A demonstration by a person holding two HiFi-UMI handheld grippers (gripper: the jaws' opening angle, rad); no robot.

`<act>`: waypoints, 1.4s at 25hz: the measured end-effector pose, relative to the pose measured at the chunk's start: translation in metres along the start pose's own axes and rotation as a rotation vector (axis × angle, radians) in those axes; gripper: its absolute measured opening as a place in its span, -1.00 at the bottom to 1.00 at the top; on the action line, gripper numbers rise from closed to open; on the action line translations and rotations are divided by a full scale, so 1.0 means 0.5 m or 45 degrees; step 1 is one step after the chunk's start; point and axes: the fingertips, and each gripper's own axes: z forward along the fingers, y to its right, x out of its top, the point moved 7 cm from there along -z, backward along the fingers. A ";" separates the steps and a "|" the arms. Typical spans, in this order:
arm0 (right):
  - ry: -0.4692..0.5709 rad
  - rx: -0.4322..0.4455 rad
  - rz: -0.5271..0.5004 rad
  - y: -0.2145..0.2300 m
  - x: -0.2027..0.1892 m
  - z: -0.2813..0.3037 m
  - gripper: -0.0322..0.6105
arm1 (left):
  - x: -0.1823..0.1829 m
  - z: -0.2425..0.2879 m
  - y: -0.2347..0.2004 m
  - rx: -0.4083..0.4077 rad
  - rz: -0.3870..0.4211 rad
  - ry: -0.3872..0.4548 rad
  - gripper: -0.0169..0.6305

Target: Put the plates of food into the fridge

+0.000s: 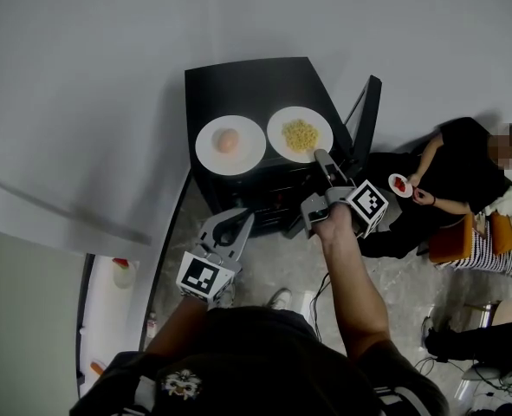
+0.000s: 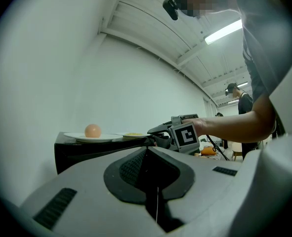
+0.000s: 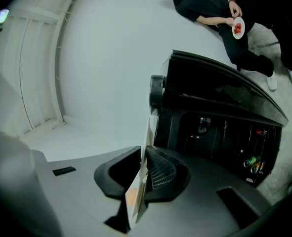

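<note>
Jaws of right gripper [image 1: 324, 158] clamp rim of noodle plate [image 1: 277, 125]; left gripper [image 1: 236, 221] jaws closed.

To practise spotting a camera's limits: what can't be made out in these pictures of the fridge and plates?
- Fridge interior: head view, hidden under its own top; right gripper view, mostly dark.
- Round food on the left plate: too small to identify.
- Yellow food: right gripper view, hidden, its plate seen edge-on between the right tongs.
</note>
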 end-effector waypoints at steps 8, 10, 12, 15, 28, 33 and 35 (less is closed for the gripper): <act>0.010 0.011 -0.007 0.001 0.002 -0.001 -0.79 | -0.001 0.002 -0.001 -0.009 -0.018 -0.026 -0.88; 0.015 0.013 -0.003 0.002 0.002 -0.002 -0.79 | -0.002 0.002 -0.004 -0.011 -0.016 -0.028 -0.88; 0.020 0.013 -0.002 0.003 0.002 -0.003 -0.79 | 0.002 0.006 -0.007 -0.012 -0.021 -0.014 -0.88; 0.030 0.017 -0.001 0.007 0.004 -0.005 -0.79 | -0.006 0.008 -0.015 -0.011 -0.015 -0.033 -0.88; 0.041 0.098 0.030 -0.026 0.013 -0.091 -0.79 | 0.003 0.019 0.003 -0.021 -0.012 -0.040 -0.88; 0.043 0.107 0.019 -0.026 0.011 -0.128 -0.79 | -0.015 0.021 -0.001 -0.030 0.006 -0.062 -0.88; 0.036 0.108 0.016 -0.021 0.002 -0.159 -0.79 | -0.012 0.008 0.011 -0.030 0.003 -0.056 -0.88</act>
